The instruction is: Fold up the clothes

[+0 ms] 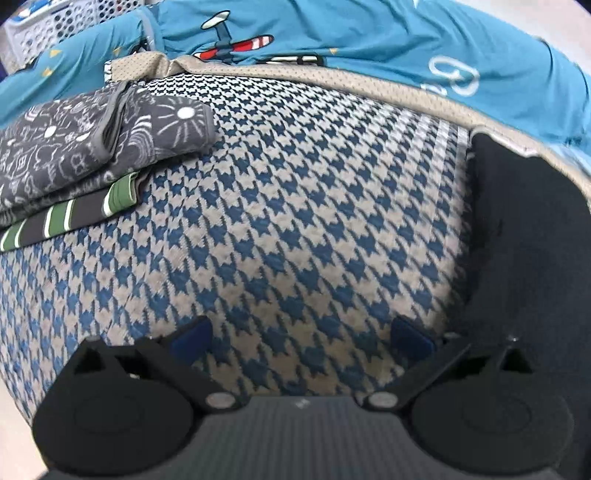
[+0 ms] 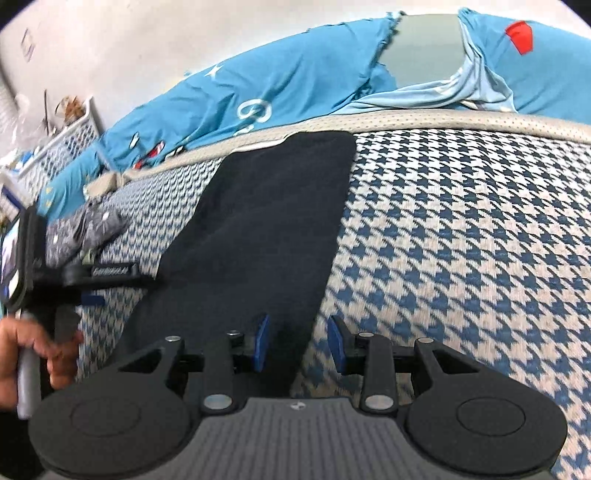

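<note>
A black folded garment (image 2: 266,221) lies flat as a long strip on the blue-and-beige houndstooth mat (image 2: 461,240). In the left wrist view it lies at the right edge (image 1: 528,240). My right gripper (image 2: 298,343) is open just above the garment's near right corner, one pad over the cloth and one over the mat. My left gripper (image 1: 301,341) is open and empty over bare mat (image 1: 295,221), left of the garment. It also shows in the right wrist view (image 2: 92,291), beside the garment's left edge.
A stack of folded clothes, grey patterned (image 1: 92,147) on green-striped (image 1: 74,214), sits at the mat's far left. A blue printed sheet (image 1: 332,29) covers the bed behind the mat. A white laundry basket (image 1: 55,22) stands at the far left.
</note>
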`<state>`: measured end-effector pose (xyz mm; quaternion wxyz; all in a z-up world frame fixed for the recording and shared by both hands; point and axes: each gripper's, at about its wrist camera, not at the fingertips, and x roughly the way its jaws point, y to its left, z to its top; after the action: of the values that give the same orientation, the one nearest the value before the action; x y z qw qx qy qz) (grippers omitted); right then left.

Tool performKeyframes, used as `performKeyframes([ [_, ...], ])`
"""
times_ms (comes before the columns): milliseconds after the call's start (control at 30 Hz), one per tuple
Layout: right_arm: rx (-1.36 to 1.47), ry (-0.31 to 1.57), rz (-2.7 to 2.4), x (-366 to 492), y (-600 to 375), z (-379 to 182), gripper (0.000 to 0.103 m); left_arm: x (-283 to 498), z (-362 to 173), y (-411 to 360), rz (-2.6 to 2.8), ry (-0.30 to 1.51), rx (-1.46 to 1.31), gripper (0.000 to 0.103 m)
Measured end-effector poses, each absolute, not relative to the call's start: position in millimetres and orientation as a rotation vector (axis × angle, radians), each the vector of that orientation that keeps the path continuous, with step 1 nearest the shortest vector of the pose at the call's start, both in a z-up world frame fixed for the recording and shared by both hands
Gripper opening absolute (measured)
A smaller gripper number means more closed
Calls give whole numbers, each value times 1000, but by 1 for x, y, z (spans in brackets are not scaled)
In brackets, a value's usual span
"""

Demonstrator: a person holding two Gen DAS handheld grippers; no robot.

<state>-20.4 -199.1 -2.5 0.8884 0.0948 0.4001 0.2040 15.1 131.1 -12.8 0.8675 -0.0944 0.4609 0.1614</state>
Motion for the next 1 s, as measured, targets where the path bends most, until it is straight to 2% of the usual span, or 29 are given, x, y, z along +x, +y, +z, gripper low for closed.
performKeyframes([
  [500, 315, 836, 339, 34, -201, -17, 34, 15, 12, 116, 224, 853, -227, 103],
  [1000, 347, 820, 363, 57, -186, -21, 35, 19, -8, 95, 165, 928, -126, 103],
])
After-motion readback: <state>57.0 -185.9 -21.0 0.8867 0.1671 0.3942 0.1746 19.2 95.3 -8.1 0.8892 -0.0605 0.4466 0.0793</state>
